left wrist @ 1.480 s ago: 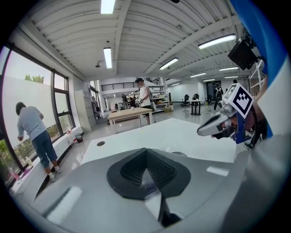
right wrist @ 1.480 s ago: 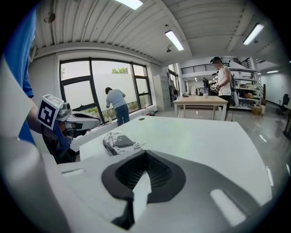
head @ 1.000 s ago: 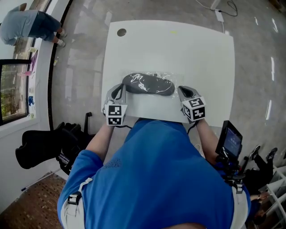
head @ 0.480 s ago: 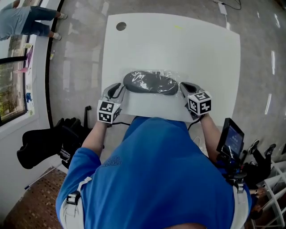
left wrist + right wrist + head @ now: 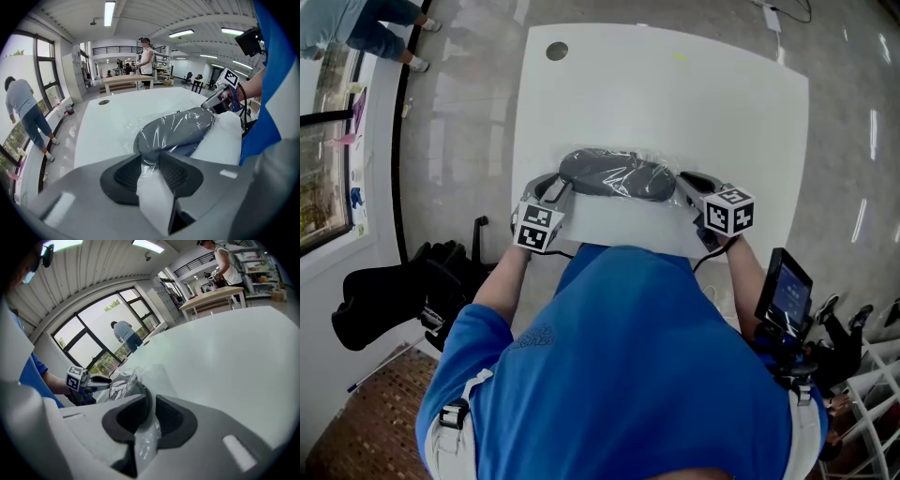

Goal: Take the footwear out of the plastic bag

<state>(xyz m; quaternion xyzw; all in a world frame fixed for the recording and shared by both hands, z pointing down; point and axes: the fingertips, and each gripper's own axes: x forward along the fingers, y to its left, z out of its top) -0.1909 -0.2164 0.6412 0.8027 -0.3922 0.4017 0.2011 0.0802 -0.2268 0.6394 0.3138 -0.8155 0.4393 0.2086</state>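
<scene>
Grey footwear [image 5: 614, 175] lying sealed inside a clear plastic bag [image 5: 630, 156] on a white table [image 5: 675, 94].

Item 1, the footwear, is resting lengthwise near the table's near edge, wholly inside the bag, with a white sheet [image 5: 619, 220] lying under it toward the person in the blue shirt [image 5: 619, 375]. The 2 hand-held tools are flanking it: the left gripper [image 5: 555, 190] is sitting at its left end and the right gripper [image 5: 689, 183] at its right end. Both sets of jaws are opening. The left pads [image 5: 126, 173] are standing clearly apart, with a loose fold of bag film running between them. The right pads [image 5: 174, 420] are parting by a narrower gap, with crinkled film passing through.
</scene>
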